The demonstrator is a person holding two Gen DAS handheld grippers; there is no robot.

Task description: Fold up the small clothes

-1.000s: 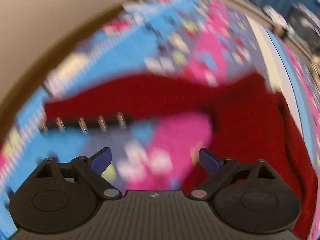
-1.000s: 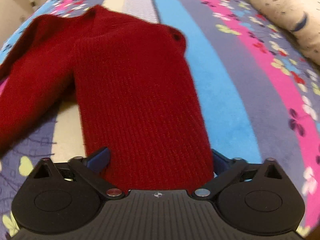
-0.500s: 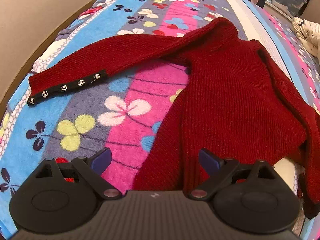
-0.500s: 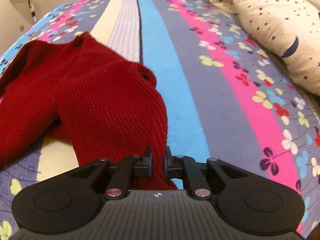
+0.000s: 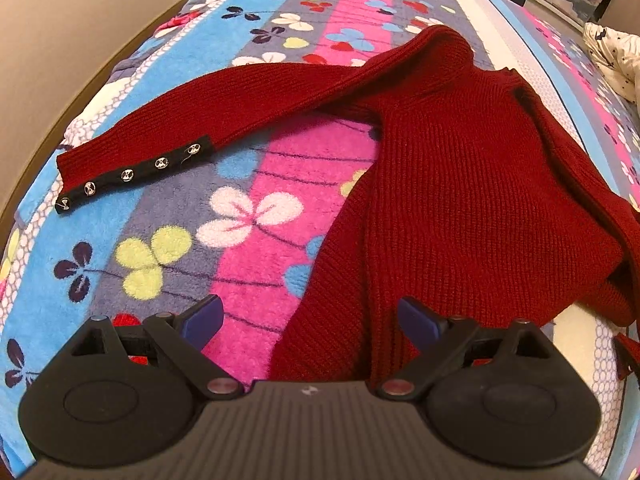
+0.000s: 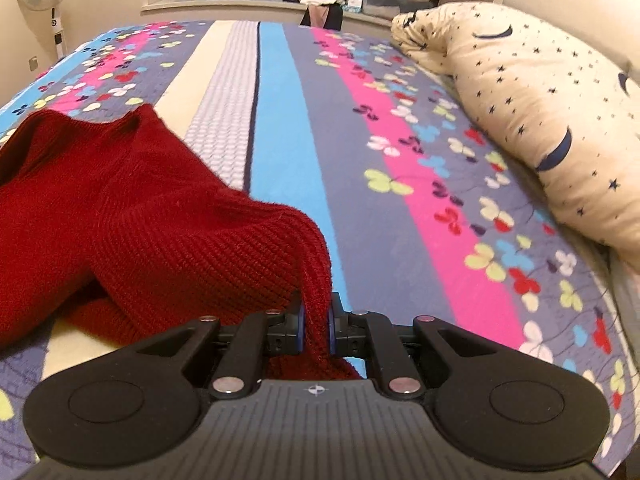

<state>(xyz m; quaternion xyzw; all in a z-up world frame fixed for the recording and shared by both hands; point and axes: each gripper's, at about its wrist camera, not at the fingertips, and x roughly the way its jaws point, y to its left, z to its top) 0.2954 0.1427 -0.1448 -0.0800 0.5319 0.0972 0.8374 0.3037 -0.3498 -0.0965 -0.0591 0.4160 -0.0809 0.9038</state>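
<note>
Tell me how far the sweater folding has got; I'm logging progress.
Barely begun. Done: the red sweater lies spread on the blanket. In hand: the right gripper pinches its hem; the left gripper is open. Left: every fold, including the outstretched sleeve.

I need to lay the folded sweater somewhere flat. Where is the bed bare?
Bare blanket lies between the red sweater and the star-print pillow. A smaller patch sits below the snap-cuffed sleeve, beside the sweater body. The pillow side is crowded.
</note>
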